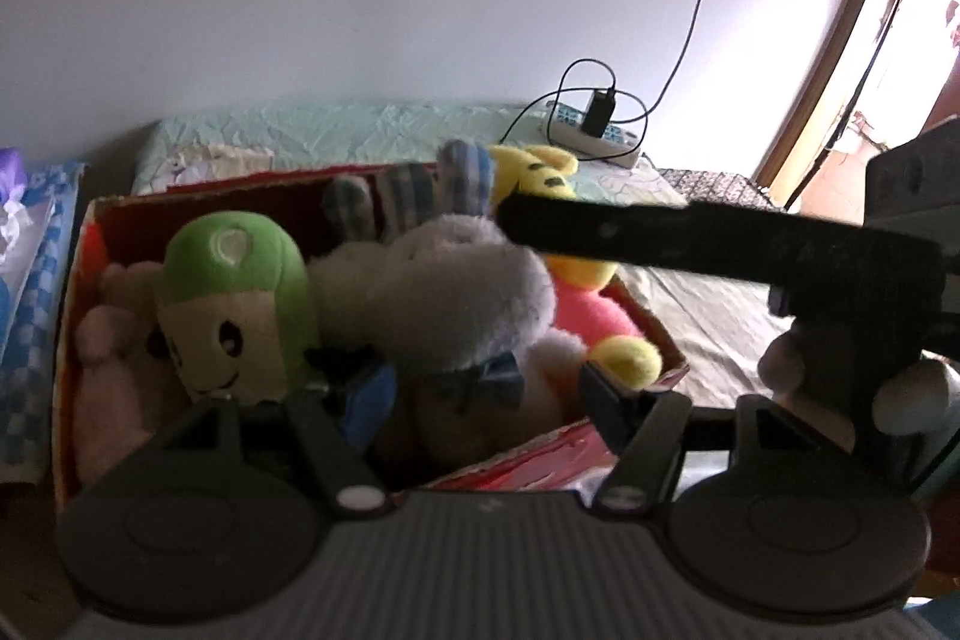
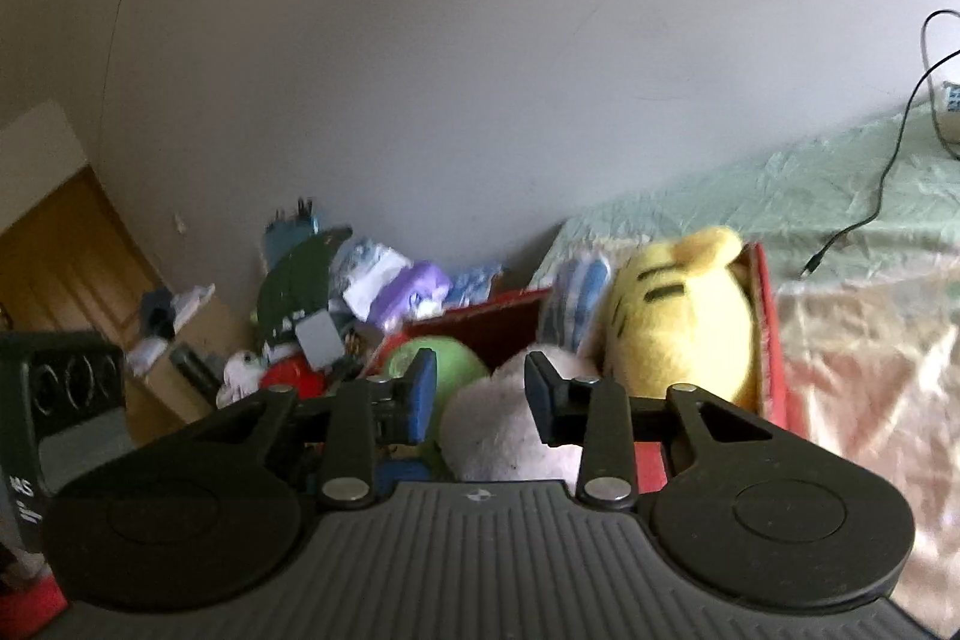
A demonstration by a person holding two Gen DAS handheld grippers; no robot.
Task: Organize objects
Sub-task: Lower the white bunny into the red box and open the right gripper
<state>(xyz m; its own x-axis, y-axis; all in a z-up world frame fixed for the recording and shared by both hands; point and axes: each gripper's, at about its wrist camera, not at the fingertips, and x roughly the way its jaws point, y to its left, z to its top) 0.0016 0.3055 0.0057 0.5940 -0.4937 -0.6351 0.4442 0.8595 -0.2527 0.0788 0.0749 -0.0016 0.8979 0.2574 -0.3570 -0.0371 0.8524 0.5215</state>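
Plush toys are seen packed into a red cardboard box that is set on the bed. A green-headed plush, a grey plush, a pink plush and a yellow plush are crowded together, and the pile is heaped to the rim or above it.

The left gripper is held with its jaws spread wide over the grey plush; nothing is clamped between them. The right gripper is likewise held apart, with a white-grey plush lying between and just beyond its fingertips, though no firm contact can be confirmed. In the left wrist view, the right gripper's dark body is seen reaching across the top of the box.

Several risks are judged from here. Because the box is overfilled, a toy could be pushed over the rim if another is pressed down beside it. Soft fur may be pinched without the body being caught, so a lifted toy could slip free. With both tools crowded over one box, a collision between them is possible. The charger cable lying on the bedsheet could be snagged if a tool is swung that way.
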